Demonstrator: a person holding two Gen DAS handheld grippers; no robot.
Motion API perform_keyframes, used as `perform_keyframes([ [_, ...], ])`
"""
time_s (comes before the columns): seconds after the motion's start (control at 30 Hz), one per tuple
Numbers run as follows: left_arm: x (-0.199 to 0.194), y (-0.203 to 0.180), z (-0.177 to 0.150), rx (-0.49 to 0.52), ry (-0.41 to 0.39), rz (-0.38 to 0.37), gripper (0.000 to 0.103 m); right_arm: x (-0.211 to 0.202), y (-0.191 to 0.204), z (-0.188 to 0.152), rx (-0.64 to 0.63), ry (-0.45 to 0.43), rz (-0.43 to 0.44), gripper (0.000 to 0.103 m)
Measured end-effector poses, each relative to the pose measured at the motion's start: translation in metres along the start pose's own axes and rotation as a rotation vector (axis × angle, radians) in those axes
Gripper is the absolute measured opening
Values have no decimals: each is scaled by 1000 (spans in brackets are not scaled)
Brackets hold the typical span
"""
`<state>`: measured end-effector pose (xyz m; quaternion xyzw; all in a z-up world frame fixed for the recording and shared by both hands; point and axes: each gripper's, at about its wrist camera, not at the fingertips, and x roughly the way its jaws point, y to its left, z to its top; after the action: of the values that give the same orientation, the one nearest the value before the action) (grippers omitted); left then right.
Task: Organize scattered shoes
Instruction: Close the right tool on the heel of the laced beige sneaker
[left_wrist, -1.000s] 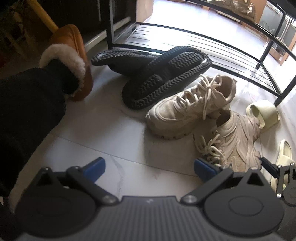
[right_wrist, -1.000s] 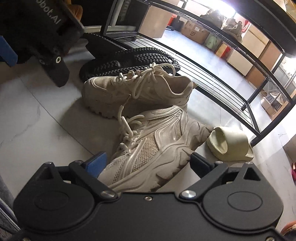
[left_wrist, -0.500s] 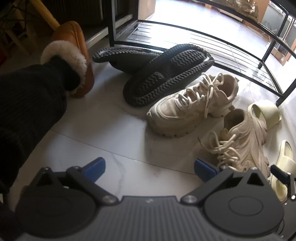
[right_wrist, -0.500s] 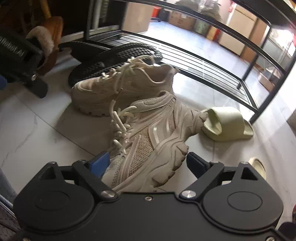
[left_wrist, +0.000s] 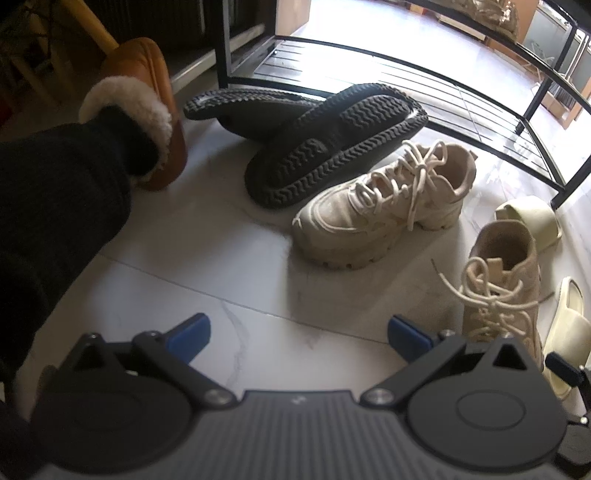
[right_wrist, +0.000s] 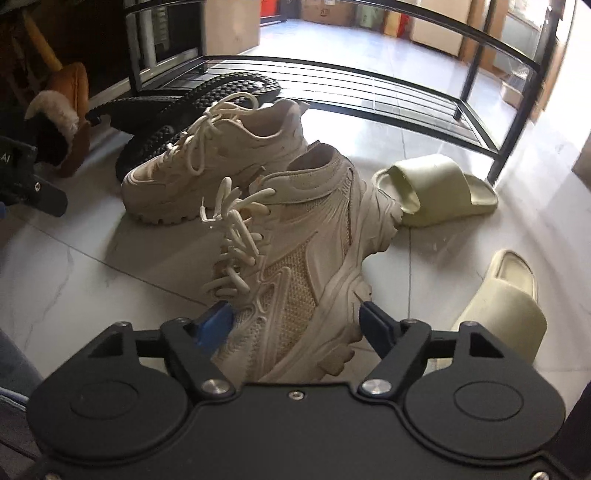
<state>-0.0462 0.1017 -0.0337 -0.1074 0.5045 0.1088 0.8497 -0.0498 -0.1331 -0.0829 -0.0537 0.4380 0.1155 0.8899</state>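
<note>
Our right gripper (right_wrist: 293, 325) is closing around the toe of the near beige sneaker (right_wrist: 295, 251), center frame; whether the pads touch yet, we can't tell. Left gripper (left_wrist: 297, 334) hangs spread wide over bare floor (left_wrist: 184, 258). Other sneaker (left_wrist: 384, 210) sits mid-frame, black shoes (left_wrist: 332, 147) behind it by the rack (left_wrist: 406, 85).

Little legible text. Right wrist view: letters "AI" in white on the black body of the left gripper (right_wrist: 22, 177), at the picture's left edge, well left of the front sneaker (right_wrist: 291, 258). Raised lettering on that sneaker's heel collar looks like "NICO"; too small to confirm. Left wrist view: no readable text.
</note>
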Motion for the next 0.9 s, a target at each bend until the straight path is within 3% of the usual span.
perform_keyframes([
  [0.1, 1, 0, -1, 3, 4, 0, 102, 1, -18, -5, 100, 38, 19, 77],
  [0.27, 2, -1, -2, 2, 13, -2, 102, 3, -38, -17, 149, 71, -32, 78],
  [0.43, 1, -2, -3, 12, 9, 2, 102, 5, -52, -20, 235, 84, -15, 79],
  [0.57, 3, -2, -2, 7, 12, 4, 102, -6, -51, -12, 273, -15, 20, 103],
  [0.6, 3, -2, -2, 7, 14, 4, 102, -8, -52, -9, 281, -38, 25, 103],
  [0.7, 4, -2, -3, 9, 17, 3, 102, -6, -48, 1, 262, -79, -2, 103],
  [0.9, 4, 0, -2, 1, 17, 10, 102, 30, -17, 17, 91, -77, -137, 103],
])
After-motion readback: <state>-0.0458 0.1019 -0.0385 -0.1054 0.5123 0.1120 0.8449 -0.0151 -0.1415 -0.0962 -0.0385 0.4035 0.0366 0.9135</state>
